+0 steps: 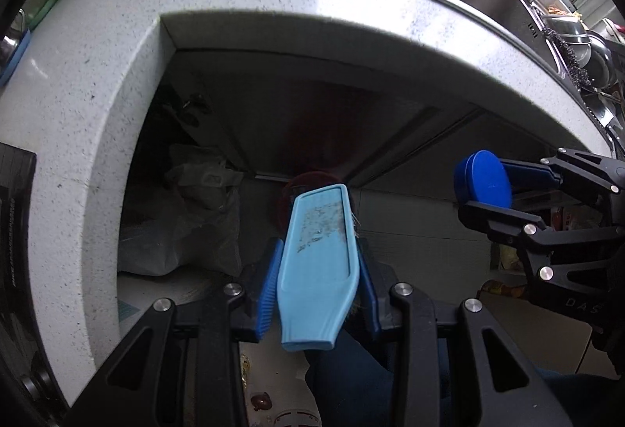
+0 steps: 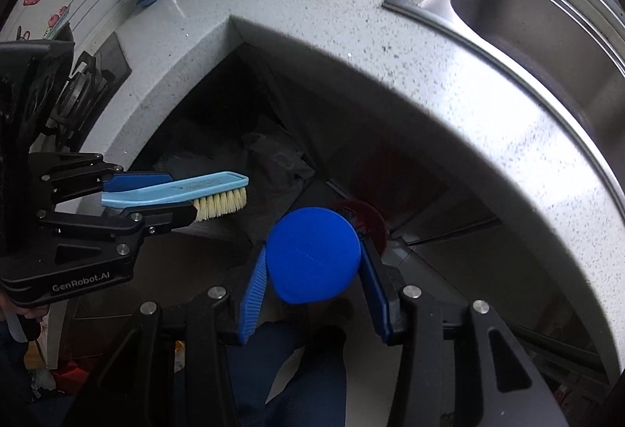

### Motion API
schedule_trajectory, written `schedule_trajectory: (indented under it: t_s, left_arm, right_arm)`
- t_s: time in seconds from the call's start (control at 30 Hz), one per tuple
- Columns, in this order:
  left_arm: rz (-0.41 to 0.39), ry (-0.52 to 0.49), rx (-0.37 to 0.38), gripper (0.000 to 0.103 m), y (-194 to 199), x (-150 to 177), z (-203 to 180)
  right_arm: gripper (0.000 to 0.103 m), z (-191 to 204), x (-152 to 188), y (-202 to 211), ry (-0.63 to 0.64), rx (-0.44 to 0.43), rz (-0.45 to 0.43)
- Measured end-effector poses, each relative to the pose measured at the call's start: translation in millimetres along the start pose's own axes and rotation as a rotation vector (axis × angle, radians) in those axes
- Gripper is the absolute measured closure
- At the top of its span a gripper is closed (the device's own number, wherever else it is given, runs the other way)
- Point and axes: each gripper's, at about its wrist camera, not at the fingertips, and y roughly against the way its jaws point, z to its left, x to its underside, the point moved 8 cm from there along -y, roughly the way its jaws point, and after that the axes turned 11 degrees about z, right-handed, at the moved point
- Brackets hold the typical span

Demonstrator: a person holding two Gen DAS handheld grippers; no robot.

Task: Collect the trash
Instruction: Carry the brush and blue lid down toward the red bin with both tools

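Two pairs of jaws are each gripping something. The left gripper (image 1: 318, 263) is clamping a light-blue brush (image 1: 318, 259), its long axis running forward along the fingers, bristles facing away. The right gripper (image 2: 312, 270) is pinching a round blue lid (image 2: 314, 255). Beyond both, a red bin (image 2: 369, 220) is sitting mostly hidden in shadow beneath the speckled surface (image 2: 351, 16), whose curved edge is arching ahead.

The left gripper (image 1: 318, 270) points steeply down, its blue ribbed fingers (image 1: 269, 288) clamped on the handle of a light blue scrubbing brush (image 1: 316, 263) with the back facing the camera. The right gripper (image 2: 312, 267) beside it tilts down too, its blue fingers (image 2: 254, 294) closed on a round blue lid (image 2: 312, 255). The two grippers are near each other, not touching.
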Motion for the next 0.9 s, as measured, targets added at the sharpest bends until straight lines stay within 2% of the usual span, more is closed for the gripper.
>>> schedule_trajectory:
  t_s: [0.17, 0.27, 0.5, 0.67, 0.77, 0.9]
  left_arm:
    - [0.058, 0.007, 0.012, 0.069, -55.8, -4.5, 3.5]
    - [0.073, -0.015, -0.049, 0.069, -91.8, -12.3, 6.2]
    - [0.128, -0.009, 0.023, 0.069, -173.7, -29.8, 20.8]
    - [0.156, -0.032, 0.055, 0.069, -229.2, -37.1, 18.9]
    - [0.174, -0.049, 0.057, 0.069, -256.5, -41.2, 16.1]
    - [0.18, -0.064, 0.069, 0.069, -271.8, -44.8, 15.6]
  right_arm:
    - [0.06, -8.8, -3.0, -45.4, -0.032, -0.007, 0.034]
    - [0.06, -14.8, -4.2, -78.1, -0.059, -0.011, 0.055]
    - [0.06, -36.9, -1.3, -152.7, -0.153, -0.035, 0.075]
    - [0.06, -55.7, -5.5, -205.1, -0.199, -0.017, 0.108]
    - [0.06, -69.4, -2.7, -221.2, -0.224, -0.009, 0.114]
    - [0.06, -79.2, 2.4, -234.8, -0.239, -0.002, 0.126]
